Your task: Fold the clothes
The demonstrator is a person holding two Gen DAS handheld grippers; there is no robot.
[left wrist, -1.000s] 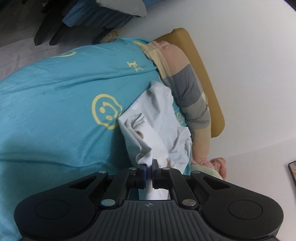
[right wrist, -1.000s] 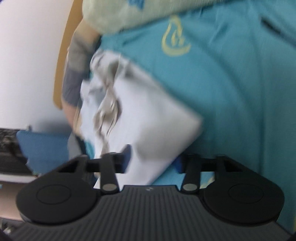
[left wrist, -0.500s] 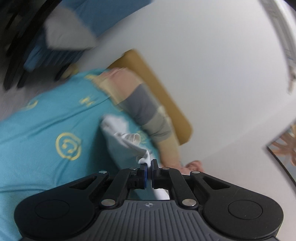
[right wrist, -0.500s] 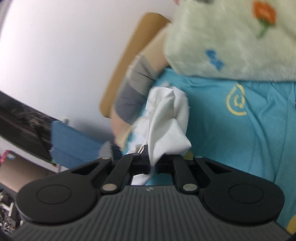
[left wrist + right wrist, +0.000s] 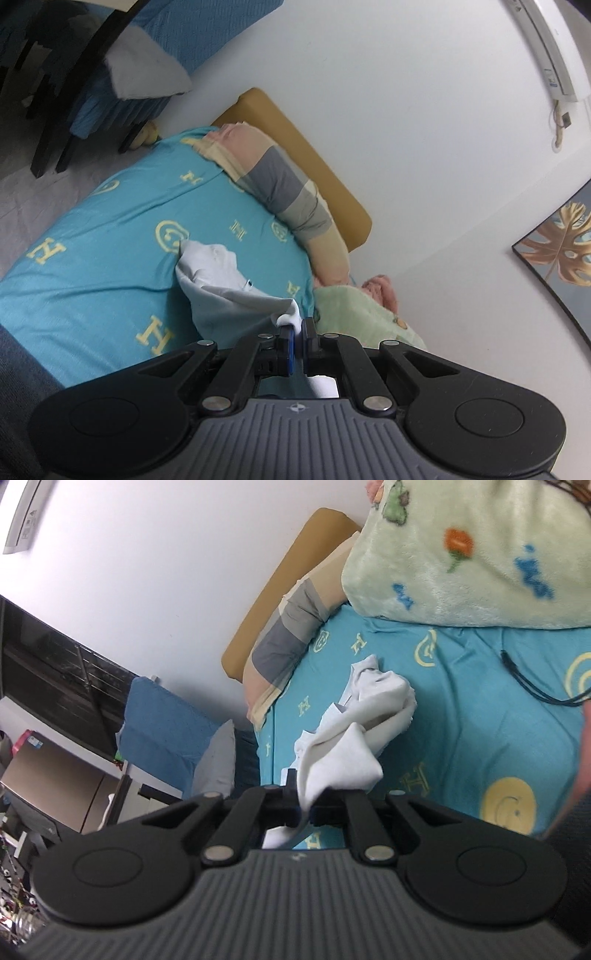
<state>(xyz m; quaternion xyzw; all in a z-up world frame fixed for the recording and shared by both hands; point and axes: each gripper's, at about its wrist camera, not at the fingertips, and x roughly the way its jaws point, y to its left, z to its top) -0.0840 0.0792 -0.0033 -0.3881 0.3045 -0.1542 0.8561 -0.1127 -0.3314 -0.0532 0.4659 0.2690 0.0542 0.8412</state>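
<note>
Both grippers are clenched on one white garment (image 5: 221, 291), each at a separate point of its cloth.

Left gripper (image 5: 296, 338): the jaws are closed, with a bunched corner of the garment pinched between the blue pads. From this pinch the cloth runs away from the camera and down to the bed sheet (image 5: 92, 266), where its far end lies crumpled just beside a yellow smiley print. In this view the garment's long axis runs from the pinch toward the middle of the bed, slanting up and to the left.

Right gripper (image 5: 304, 810): the jaws are closed on a fold of the same garment (image 5: 354, 738), and a short tail of cloth hangs below the fingers. From the fold the cloth stretches up and to the right. Its far end is bunched over the turquoise sheet (image 5: 480, 709); whether that end touches the sheet cannot be told from this view.

Position: the garment is over the half of the bed nearer the headboard (image 5: 314, 166), part raised in the grippers and part on the sheet. It is crumpled, not spread flat.

Along the headboard edge lies a striped pillow (image 5: 280, 184). A pale green blanket (image 5: 461, 550) with printed figures is heaped at the corner beside the pillow. A dark cord (image 5: 532, 686) lies on the sheet below the blanket.
</note>
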